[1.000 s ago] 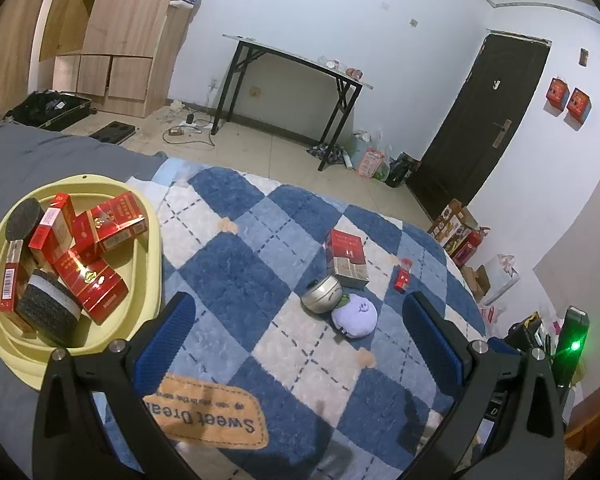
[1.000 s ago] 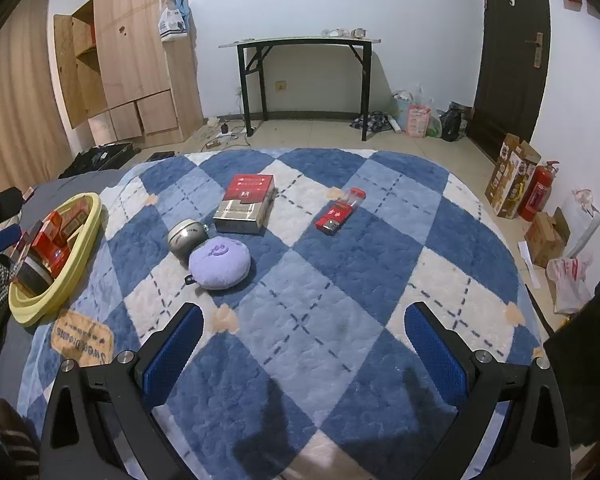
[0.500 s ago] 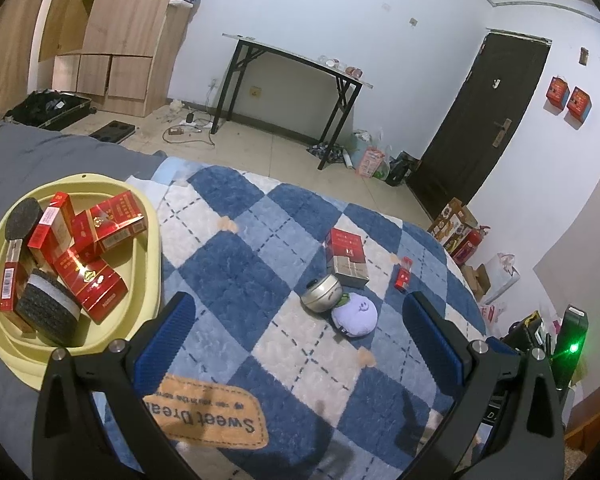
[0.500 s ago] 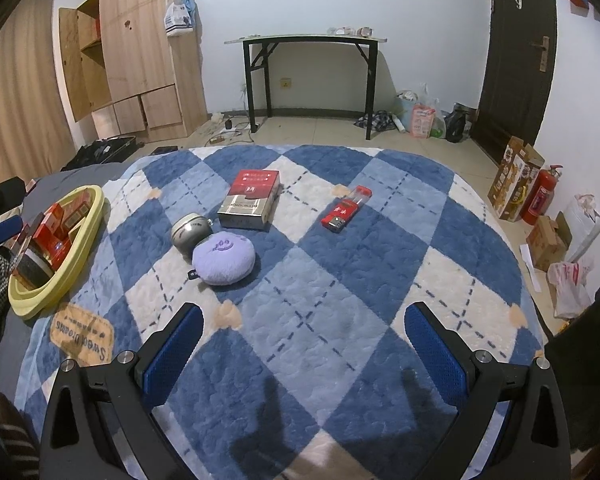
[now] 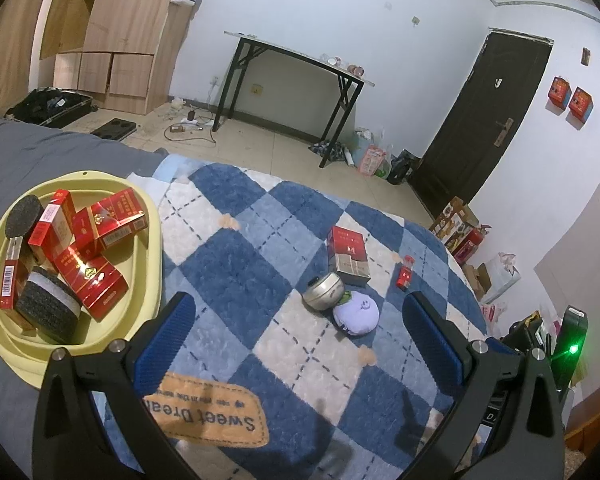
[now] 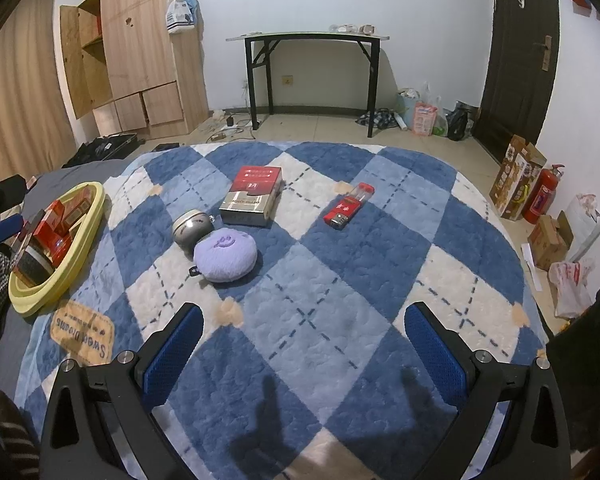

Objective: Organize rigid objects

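Note:
On the blue checked blanket (image 6: 340,280) lie a red and grey box (image 6: 253,195) (image 5: 347,254), a round metal tin (image 6: 193,226) (image 5: 323,291), a purple plush cushion (image 6: 225,255) (image 5: 357,317) and a small red lighter (image 6: 348,206) (image 5: 405,273). A yellow basin (image 5: 152,240) (image 6: 80,236) at the left holds several red boxes (image 5: 108,220) and dark round sponges (image 5: 48,308). My left gripper (image 5: 300,332) is open, hovering over the blanket right of the basin. My right gripper (image 6: 304,340) is open and empty, well short of the objects.
A black-legged table (image 6: 312,40), a wooden wardrobe (image 6: 140,52) and a dark door (image 6: 516,60) line the far walls. Cardboard boxes and a fire extinguisher (image 6: 542,194) stand on the floor at the right. A grey sheet (image 5: 32,152) lies beyond the basin.
The right gripper's view has drifted slightly back and up, so the objects sit a little farther away. The left view is almost unchanged. Both grippers stay open.

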A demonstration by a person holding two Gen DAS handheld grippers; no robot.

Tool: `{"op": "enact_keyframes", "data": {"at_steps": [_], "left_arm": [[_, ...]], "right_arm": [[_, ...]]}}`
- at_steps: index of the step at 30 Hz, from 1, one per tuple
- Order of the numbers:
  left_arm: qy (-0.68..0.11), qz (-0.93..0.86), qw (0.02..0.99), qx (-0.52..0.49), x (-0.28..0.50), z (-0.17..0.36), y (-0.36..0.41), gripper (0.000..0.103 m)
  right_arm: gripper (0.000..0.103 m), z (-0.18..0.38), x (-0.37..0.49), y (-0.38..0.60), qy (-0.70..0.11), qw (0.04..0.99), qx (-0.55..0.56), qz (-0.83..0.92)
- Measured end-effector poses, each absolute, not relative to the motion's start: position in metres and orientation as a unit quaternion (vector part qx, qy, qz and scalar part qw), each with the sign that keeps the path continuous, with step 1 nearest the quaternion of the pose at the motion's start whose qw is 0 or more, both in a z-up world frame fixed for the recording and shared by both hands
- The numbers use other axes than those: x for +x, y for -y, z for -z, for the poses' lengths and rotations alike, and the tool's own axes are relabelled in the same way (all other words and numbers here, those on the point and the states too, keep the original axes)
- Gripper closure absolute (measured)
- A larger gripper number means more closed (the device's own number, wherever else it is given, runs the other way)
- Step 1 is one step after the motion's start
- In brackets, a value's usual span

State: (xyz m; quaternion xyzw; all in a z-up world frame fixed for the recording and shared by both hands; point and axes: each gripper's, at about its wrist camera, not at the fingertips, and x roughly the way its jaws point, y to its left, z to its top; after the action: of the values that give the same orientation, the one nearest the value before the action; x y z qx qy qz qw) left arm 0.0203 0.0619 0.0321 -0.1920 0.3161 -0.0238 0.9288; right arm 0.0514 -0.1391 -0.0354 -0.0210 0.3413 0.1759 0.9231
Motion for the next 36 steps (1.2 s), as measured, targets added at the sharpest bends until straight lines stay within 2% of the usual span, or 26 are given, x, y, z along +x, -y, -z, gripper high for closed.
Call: {"op": "enact_keyframes", "data": {"at_steps": [17, 27, 36], "left_arm": [[-0.321, 0.025, 0.927, -0.193, 0.022, -0.029, -0.061, 0.0], [-0.357, 0.03, 0.906, -0.226, 0.032, -0.014, -0.063, 0.0], [-0.385, 0.088, 0.909, -0.133, 0.063, -0.007, -0.024, 0.0]], "right_arm": [[0.0, 0.036, 0.051, 0.135, -0.343, 0.922, -0.025, -0.179], [0.0, 0.037, 0.052, 0.133, -0.345, 0.92, -0.023, -0.184], [0.0, 0.035, 0.099, 0.152, -0.35, 0.919, 0.047, -0.176]]}}
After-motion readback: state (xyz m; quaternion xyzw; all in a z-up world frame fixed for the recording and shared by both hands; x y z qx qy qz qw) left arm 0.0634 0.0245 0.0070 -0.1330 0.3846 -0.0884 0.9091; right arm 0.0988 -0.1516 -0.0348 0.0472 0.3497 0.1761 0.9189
